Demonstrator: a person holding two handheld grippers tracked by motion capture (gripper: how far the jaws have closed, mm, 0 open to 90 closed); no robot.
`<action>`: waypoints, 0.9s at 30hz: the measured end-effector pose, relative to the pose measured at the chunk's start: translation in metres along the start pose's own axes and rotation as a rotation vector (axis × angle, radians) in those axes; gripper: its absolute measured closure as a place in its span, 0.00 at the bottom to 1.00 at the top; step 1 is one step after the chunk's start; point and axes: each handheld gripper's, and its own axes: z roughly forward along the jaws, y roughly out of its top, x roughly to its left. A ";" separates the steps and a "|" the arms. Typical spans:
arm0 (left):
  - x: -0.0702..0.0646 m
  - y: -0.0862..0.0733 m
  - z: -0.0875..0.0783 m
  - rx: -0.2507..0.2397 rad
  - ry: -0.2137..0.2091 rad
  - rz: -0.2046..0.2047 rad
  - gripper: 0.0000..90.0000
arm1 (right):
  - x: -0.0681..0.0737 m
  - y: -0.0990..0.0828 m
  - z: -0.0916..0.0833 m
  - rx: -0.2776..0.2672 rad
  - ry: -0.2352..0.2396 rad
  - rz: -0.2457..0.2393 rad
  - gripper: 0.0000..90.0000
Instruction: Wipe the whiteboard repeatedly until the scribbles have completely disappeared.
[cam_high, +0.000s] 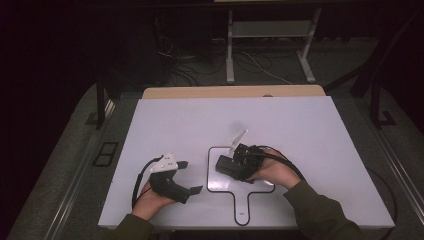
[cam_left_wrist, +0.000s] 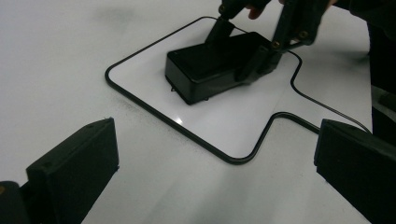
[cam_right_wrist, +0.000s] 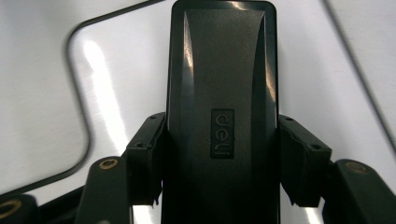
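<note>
A black oblong device (cam_high: 225, 165) with "deli" moulded on its top (cam_right_wrist: 222, 93) lies inside a black outline (cam_high: 207, 172) drawn on the white table. My right gripper (cam_high: 231, 166) is shut on it, its pads (cam_right_wrist: 144, 158) pressing both long sides near the rear end. In the left gripper view the device (cam_left_wrist: 210, 67) rests low on the surface with the right gripper (cam_left_wrist: 240, 53) clamped around it. My left gripper (cam_high: 190, 176) sits to the left of the outline, pointing toward the device. It is open, with nothing between its jaws (cam_left_wrist: 215, 182).
The outline (cam_left_wrist: 140, 100) is a rounded square with a handle-like tab (cam_high: 242, 210) toward the near table edge. The white table top (cam_high: 300, 130) stretches far back and right. Behind it are a wooden strip (cam_high: 230, 92), a white stand (cam_high: 270, 45) and floor cables.
</note>
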 end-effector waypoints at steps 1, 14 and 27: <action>0.000 0.000 0.000 0.002 0.000 0.001 0.00 | -0.004 0.000 0.000 0.000 -0.005 0.005 0.43; 0.000 0.000 0.000 0.000 -0.002 0.001 0.00 | -0.035 0.009 0.004 0.016 -0.049 0.079 0.43; -0.001 0.000 0.001 0.002 -0.005 0.006 0.00 | 0.005 0.011 0.005 0.011 0.012 -0.016 0.43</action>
